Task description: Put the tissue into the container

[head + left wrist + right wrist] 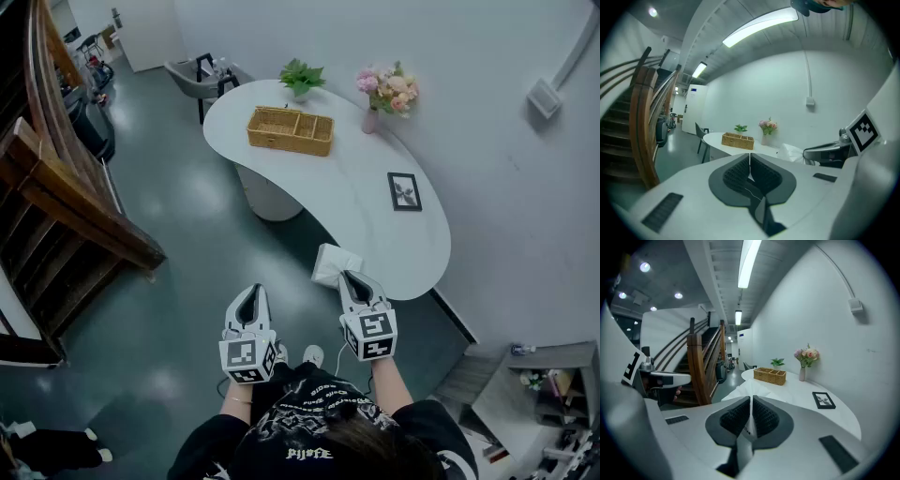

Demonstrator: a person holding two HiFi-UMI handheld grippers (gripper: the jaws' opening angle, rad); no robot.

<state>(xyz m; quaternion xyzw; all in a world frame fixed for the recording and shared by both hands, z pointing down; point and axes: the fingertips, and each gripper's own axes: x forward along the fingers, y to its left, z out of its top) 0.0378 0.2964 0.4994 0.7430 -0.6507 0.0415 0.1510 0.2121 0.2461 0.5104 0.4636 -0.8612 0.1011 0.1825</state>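
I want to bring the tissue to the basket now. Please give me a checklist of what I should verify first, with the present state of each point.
1. Grip: the right gripper has its jaws shut on the tissue. Ok.
2. Other hand: the left gripper is shut with nothing between its jaws and is apart from the tissue. Ok.
3. Room in the basket: its compartments look empty in the head view. Ok.
4. Path: the table is bare between tissue and basket. The picture frame and flower vase are off to the right. Ok.
5. Reach: the basket is at the table's far end and the tissue at its near edge. Not ok; probably step closer.
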